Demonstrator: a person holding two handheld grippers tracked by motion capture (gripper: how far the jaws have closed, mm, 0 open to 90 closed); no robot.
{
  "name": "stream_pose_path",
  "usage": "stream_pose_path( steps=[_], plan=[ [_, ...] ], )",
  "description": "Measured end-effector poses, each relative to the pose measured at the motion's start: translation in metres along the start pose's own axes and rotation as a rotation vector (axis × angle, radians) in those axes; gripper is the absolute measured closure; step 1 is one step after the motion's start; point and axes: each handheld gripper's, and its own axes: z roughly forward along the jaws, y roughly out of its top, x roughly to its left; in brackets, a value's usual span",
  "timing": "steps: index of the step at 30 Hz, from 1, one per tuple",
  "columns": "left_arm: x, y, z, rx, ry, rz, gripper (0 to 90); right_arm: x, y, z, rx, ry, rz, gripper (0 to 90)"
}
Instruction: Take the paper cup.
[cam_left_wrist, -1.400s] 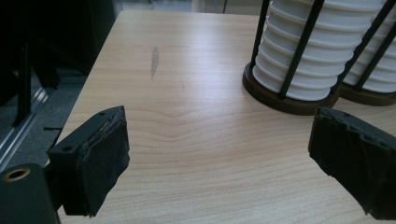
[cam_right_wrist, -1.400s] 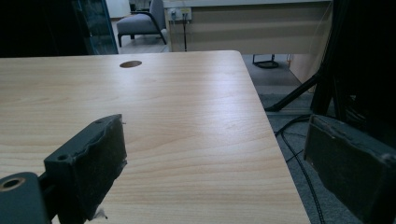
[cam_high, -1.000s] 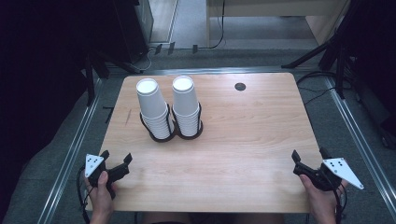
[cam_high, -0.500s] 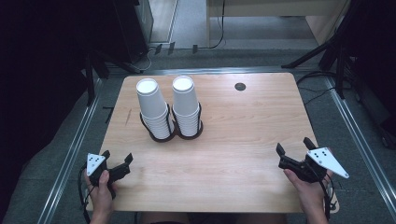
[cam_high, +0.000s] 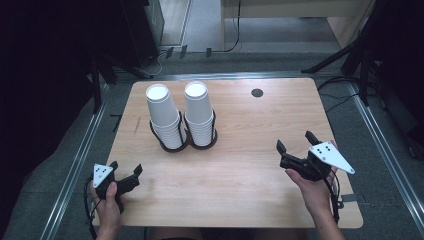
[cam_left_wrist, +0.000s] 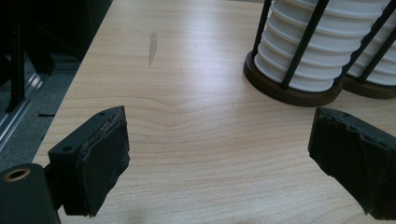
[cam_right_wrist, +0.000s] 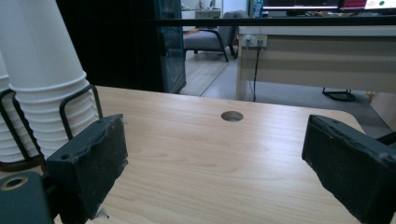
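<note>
Two cup stacks (cam_high: 180, 117) standing upright in wire holder (cam_high: 216, 137), mouths down. Sitting well ahead of left gripper (cam_high: 126, 174) & right gripper (cam_high: 295, 144), both w/ jaws apart, gripping nothing.

Two upright white cup stacks (cam_high: 181, 114) in wire holders.

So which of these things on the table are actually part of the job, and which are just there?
Part of the job:
- left paper cup stack
- right paper cup stack
- black wire cup holder
- left gripper, open
- right gripper, open

Just there:
- round cable hole in the table
- dark scuff mark
</note>
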Motion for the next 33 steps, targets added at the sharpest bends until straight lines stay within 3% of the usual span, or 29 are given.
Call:
stream_pose_path(
  steps=[13, 30, 33],
  plan=[
    [0.001, 0.0, 0.0, 0.007, -0.002, 0.003, 5.6, 0.027, 0.016, 0.023, -0.009, 0.065, -0.017, 7.5],
    [0.0, 0.001, 0.001, 0.017, -0.005, 0.011, 5.6, 0.059, 0.025, 0.052, -0.008, 0.125, -0.021, 9.6],
    [0.0, 0.001, 0.002, 0.016, -0.006, 0.01, 5.6, 0.066, 0.028, 0.057, -0.015, 0.136, -0.023, 13.1]
  ],
)
